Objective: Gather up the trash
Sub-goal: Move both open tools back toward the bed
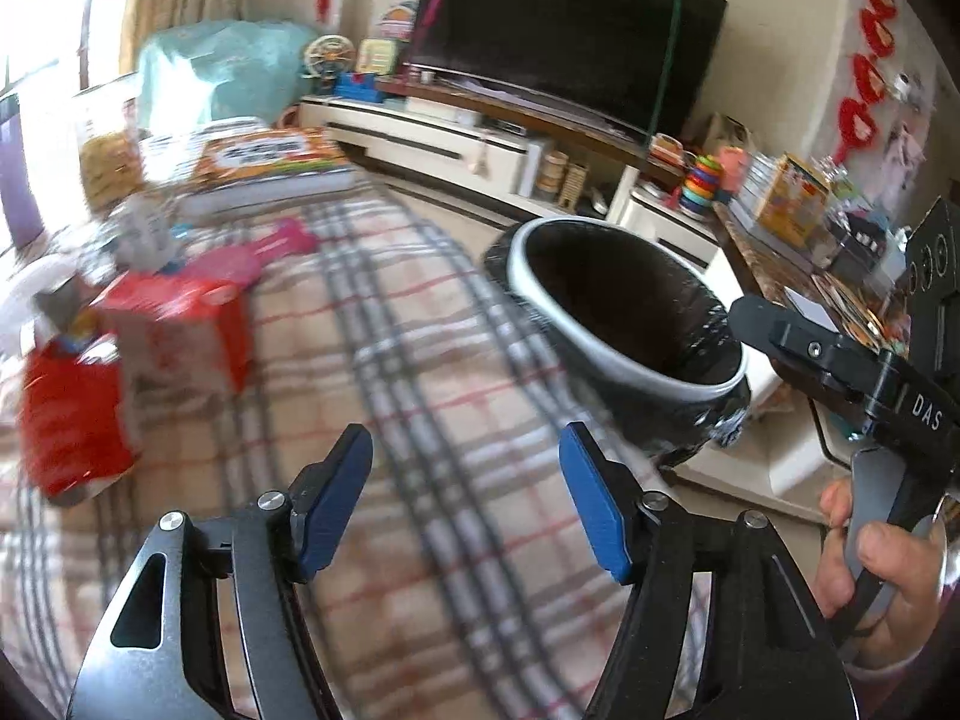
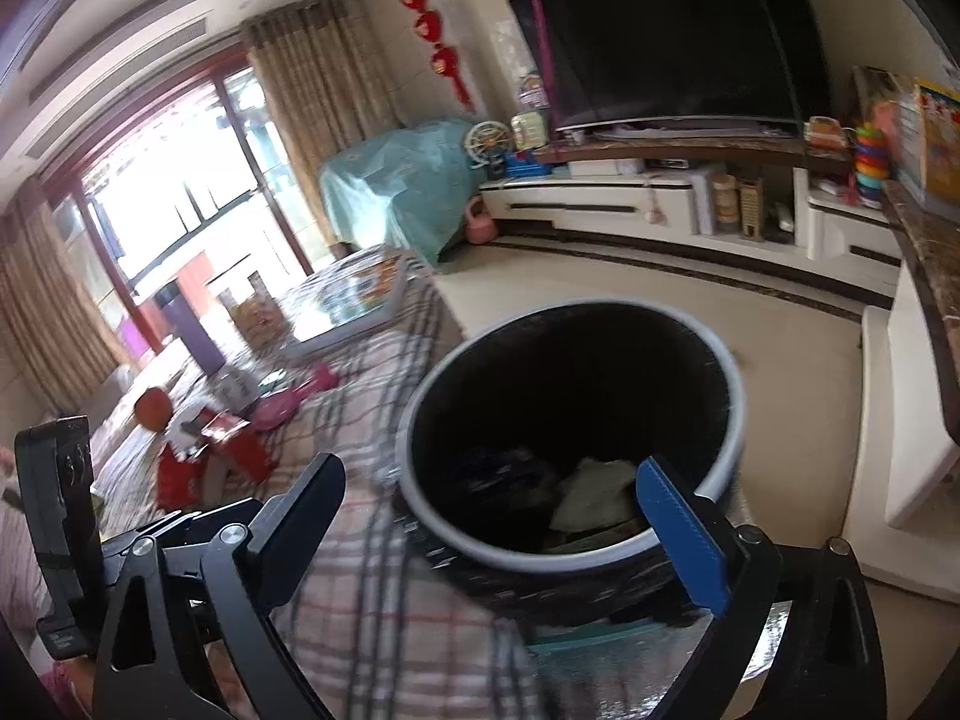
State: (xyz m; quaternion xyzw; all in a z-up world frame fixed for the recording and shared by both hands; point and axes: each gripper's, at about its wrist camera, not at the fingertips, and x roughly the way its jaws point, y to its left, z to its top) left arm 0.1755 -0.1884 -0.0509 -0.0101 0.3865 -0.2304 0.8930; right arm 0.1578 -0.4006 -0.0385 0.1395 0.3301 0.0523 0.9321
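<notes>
Left wrist view: we are looking along our left gripper (image 1: 465,501), whose jaws are standing apart with nothing between them, only the plaid cloth (image 1: 372,360) of the counter showing in the gap. We are seeing the trash bin (image 1: 624,330), black-lined with a pale rim, at about two o'clock from the jaws, sitting at the edge of the cloth. At nine o'clock a red packet (image 1: 72,420) and a red carton (image 1: 180,330) are lying on the cloth, blurred, just beside each other. At four o'clock a hand (image 1: 870,564) is gripping the handle of our right gripper (image 1: 744,315), of which only one dark finger is showing, reaching over the bin's rim.

From the right wrist view we are holding the right gripper (image 2: 492,492) with its jaws spread wide and empty; the blue-padded finger at three o'clock is overlapping the near rim of the trash bin (image 2: 708,360), and crumpled pale paper (image 2: 600,492) is lying inside. The red carton (image 2: 240,444) is sitting at ten o'clock on the plaid cloth (image 2: 372,600), well apart from the bin. A dark television (image 2: 678,36) is standing at one o'clock.
</notes>
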